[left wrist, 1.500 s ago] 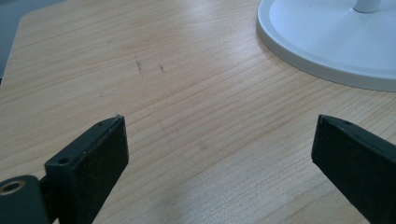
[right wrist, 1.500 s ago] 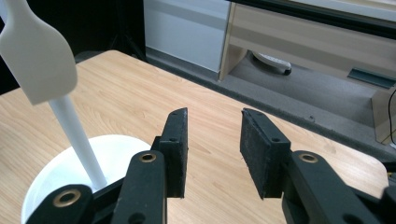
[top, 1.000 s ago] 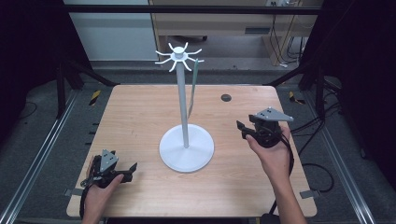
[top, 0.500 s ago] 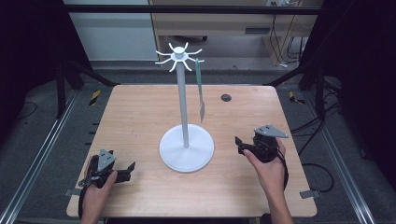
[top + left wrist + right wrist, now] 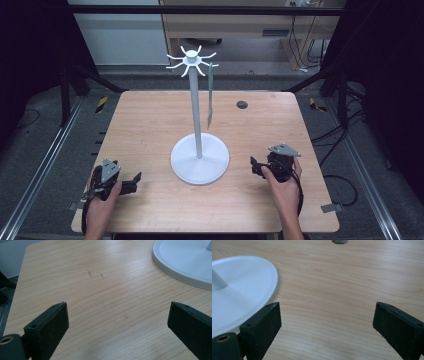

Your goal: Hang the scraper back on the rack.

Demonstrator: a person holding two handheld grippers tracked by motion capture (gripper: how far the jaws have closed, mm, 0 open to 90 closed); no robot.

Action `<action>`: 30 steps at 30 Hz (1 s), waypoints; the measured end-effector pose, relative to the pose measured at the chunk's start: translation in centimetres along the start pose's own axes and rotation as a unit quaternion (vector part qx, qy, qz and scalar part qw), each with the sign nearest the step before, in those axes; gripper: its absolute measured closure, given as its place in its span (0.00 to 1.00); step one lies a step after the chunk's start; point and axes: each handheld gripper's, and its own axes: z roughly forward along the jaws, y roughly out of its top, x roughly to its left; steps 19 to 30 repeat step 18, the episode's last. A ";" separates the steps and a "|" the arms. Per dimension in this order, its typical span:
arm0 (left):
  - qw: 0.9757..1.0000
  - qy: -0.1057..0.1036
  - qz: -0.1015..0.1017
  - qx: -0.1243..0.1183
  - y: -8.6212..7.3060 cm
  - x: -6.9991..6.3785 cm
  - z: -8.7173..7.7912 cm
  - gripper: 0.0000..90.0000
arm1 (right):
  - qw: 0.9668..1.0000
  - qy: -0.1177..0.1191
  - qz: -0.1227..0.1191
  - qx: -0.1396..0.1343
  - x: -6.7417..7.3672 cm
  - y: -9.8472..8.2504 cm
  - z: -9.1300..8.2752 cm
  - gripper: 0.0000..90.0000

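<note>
Wood-grain tabletop (image 5: pixel 150 120) is carrying a white hook stand (image 5: pixel 199 150) at its middle, and both hands are resting low near its front edge. From the right gripper (image 5: pixel 256 167), the stand's round base (image 5: pixel 242 287) is lying just beside the left jaw, apart from it, with bare wood between the jaws; those jaws have just been opening and are standing wide with nothing between them. A grey-green utensil (image 5: pixel 210 95) is hanging from one arm of the stand's crown, its long axis running straight down beside the pole, well above and beyond the right gripper, toward the far side of the stand. The right hand is sitting nearer to it than the left. The left gripper (image 5: pixel 134 180) is lying on the other side of the base, jaws likewise spread and empty, with the base's rim (image 5: pixel 180 262) showing beyond its right jaw. What the utensil is exactly is hard to make out: it is thin and small, and its hook is blurring into the crown. A dark round spot (image 5: pixel 242 104) is sitting on the wood farther off.
</note>
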 end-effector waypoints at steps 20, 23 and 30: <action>1.000 -0.005 -0.007 0.023 0.0 0.3 0.7 0.03 | 0.998 -0.028 0.019 0.044 -1.7 -2.3 0.5 0.12; 1.000 -0.005 -0.007 0.023 0.0 0.3 0.7 0.03 | 0.998 -0.028 0.019 0.044 -1.7 -2.3 0.5 0.12; 1.000 -0.005 -0.007 0.023 0.0 0.3 0.7 0.03 | 0.998 -0.028 0.019 0.044 -1.7 -2.3 0.5 0.12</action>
